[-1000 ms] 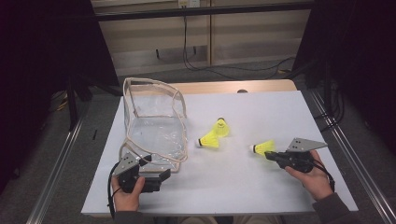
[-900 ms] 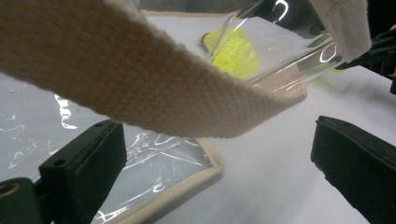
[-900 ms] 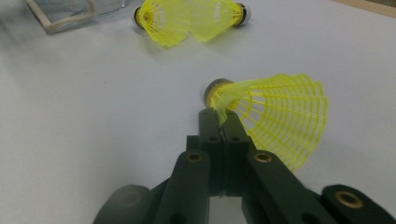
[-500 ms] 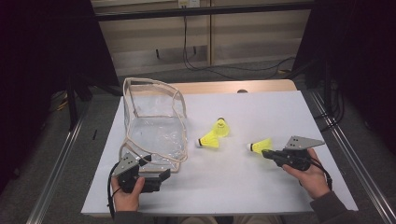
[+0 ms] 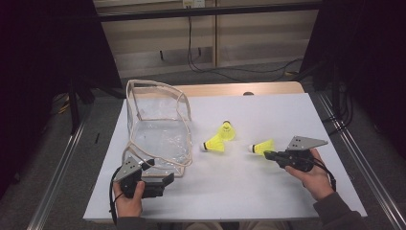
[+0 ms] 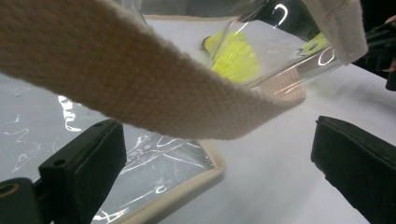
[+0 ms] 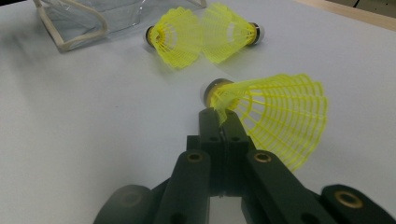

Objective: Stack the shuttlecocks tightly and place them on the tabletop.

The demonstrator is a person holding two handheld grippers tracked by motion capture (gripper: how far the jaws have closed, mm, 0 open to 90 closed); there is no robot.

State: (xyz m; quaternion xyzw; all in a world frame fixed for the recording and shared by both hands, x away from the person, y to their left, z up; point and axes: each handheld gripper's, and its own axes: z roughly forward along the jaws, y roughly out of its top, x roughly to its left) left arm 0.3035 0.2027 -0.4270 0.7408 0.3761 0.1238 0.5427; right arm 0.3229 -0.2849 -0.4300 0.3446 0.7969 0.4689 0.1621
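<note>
Right gripper view shows the right claw [image 7: 219,114] clenched on a thin edge of the shuttlecock [image 7: 275,116] skirt, which may slip free during lifting, while the left claw [image 6: 210,172] gapes under the bag strap [image 6: 140,79].

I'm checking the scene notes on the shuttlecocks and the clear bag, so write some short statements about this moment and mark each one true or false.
1. The right gripper is closed on the skirt of a yellow shuttlecock. True.
2. All three shuttlecocks are already inside the clear bag. False: the held one and the two other shuttlecocks are all on the white table, outside the bag.
3. The left gripper has its jaws open, with the bag's webbing strap passing in front of them. True.
4. The bag sits to the right of the shuttlecocks in the high view. False: it sits to their left, by the left gripper.
</note>
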